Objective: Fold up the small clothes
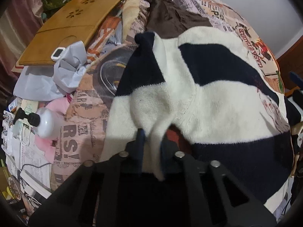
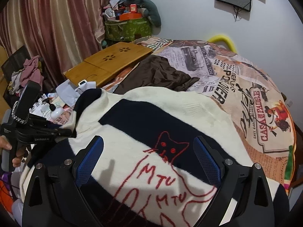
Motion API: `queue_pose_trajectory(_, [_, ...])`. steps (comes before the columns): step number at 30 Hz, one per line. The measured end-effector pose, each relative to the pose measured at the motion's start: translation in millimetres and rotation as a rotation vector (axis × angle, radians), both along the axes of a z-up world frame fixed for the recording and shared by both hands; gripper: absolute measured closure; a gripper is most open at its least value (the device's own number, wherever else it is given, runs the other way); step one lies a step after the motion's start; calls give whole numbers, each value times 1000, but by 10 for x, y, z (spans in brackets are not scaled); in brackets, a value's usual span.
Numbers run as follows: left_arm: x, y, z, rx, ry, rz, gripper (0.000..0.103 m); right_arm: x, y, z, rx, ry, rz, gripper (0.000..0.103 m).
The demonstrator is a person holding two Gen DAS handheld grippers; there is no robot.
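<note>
On the bed, over a newspaper-print bedspread [image 2: 251,94], a cream and navy striped sweater [image 2: 151,117] lay spread flat, front up, with a red line-drawn cat and the letters "MTU" stitched across it. It covered the near middle of the bed, its top edge reaching towards a crumpled brown garment [image 2: 161,73] farther back.

The left gripper [image 1: 151,141] pointed steeply down at the sweater's left side, its jaws pinched together on a fold of cream knit that bunched up between the fingers and hung over the black frame. The navy-cuffed sleeve [image 1: 144,56] ran away from that pinch towards the far side of the bed. In the right wrist view the same tool showed at the left edge, gripped by a hand [image 2: 11,151].

The right gripper [image 2: 148,160] hovered over the chest of the sweater, jaws spread wide, the blue pads [image 2: 206,158] standing on either side of the cat drawing; whether they touched the knit could not be told.

Along the bed's far left corner sat a wooden lap tray [image 2: 108,64] with flower-shaped cutouts. Nearer, at the left edge, lay crumpled white paper [image 1: 70,66], a white pump bottle [image 1: 47,123] on its side, and something pink [image 1: 58,104] beneath it.
</note>
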State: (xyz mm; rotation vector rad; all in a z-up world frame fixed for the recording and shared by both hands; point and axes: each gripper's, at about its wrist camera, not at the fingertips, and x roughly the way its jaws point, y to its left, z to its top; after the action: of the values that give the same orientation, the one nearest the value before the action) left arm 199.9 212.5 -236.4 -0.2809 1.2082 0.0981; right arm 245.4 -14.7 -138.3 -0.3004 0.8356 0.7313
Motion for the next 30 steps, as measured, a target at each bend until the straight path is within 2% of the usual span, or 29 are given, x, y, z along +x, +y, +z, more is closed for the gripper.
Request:
queue_pose_trajectory(3, [-14, 38, 183, -5, -41, 6, 95, -14, 15, -11, 7, 6, 8, 9])
queue_pose_trajectory(7, [35, -5, 600, -22, -122, -16, 95, -38, 5, 15, 24, 8, 19, 9])
queue_pose_trajectory(13, [373, -351, 1128, -101, -212, -87, 95, -125, -60, 102, 70, 12, 32, 9])
queue_pose_trajectory(16, [618, -618, 1247, -139, -225, -137, 95, -166, -124, 133, 83, 8, 31, 9])
queue_pose_trajectory(18, [779, -830, 1245, -129, -218, -173, 95, -170, -188, 141, 96, 14, 26, 9])
queue_pose_trajectory(23, [1135, -1312, 987, -111, -127, -266, 95, -146, -343, 90, 99, 46, -3, 9])
queue_pose_trajectory(26, [1178, -1416, 887, -72, -98, -279, 84, -138, -363, 16, 103, 89, -5, 9])
queue_pose_trajectory(28, [1157, -1388, 889, -73, -96, -271, 61, -165, -354, -15, 103, 108, 2, 9])
queue_pose_trajectory(30, [1073, -1283, 963, -62, -130, -255, 53, -199, -299, -56, 99, 123, 16, 9])
